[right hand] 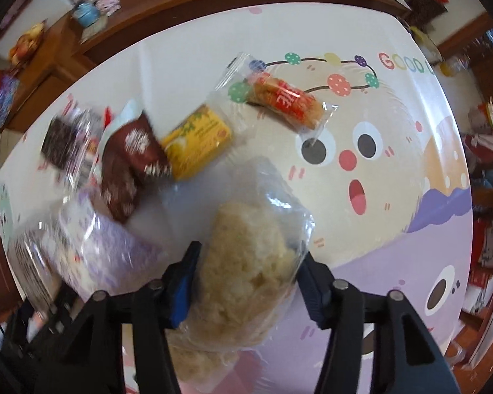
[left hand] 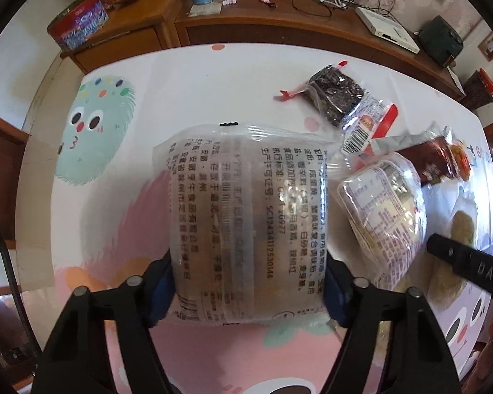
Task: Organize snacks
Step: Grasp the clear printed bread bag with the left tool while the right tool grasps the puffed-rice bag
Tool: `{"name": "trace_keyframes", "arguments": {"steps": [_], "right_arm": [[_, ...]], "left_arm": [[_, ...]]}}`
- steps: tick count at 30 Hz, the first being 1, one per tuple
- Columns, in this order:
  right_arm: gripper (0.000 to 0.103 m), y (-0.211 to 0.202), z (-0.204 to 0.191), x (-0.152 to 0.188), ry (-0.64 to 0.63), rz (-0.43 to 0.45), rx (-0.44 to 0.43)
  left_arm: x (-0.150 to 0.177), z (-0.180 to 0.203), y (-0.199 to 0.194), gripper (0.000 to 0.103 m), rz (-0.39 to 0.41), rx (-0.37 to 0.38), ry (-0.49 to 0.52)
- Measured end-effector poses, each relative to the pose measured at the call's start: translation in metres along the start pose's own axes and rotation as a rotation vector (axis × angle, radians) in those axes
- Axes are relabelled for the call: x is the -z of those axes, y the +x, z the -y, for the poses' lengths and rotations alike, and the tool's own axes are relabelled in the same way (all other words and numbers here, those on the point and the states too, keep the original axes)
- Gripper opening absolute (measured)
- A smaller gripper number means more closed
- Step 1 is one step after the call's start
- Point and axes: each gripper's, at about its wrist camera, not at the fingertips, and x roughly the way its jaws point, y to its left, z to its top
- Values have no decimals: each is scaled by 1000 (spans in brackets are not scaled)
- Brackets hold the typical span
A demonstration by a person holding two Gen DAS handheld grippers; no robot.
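Near the table's [left hand: 187, 75] front edge, the left gripper [left hand: 248, 292] pinches a printed packet [left hand: 246, 216], the right gripper [right hand: 246, 289] a rice cake [right hand: 246, 262]; other snacks lie unsorted.

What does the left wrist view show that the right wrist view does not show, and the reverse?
Only the left wrist view shows the left gripper shut on a clear printed packet.

Only the right wrist view shows the right gripper shut on a pale crumbly snack bag, a yellow packet and an orange-red packet.

Both show the dark crumb packet, the brown packet and the cartoon tablecloth.
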Motion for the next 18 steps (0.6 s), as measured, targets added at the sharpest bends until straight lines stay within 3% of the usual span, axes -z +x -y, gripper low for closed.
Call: {"name": "trace_keyframes", "arguments": {"steps": [4, 6, 7, 13, 18], "right_arm": [[51, -1, 12, 18, -22, 19, -36], [44, -7, 18, 27, -33, 39, -56], [35, -11, 20, 31, -38, 44, -76], [33, -38, 45, 54, -55, 88, -144], [33, -84, 69, 82, -46, 161, -300]], "left_arm": [[14, -1, -9, 61, 23, -27, 22], [21, -6, -16, 61, 26, -27, 6], [24, -8, -22, 61, 32, -27, 4], [54, -11, -82, 61, 119, -37, 39], [86, -18, -150, 61, 206, -10, 56]]}}
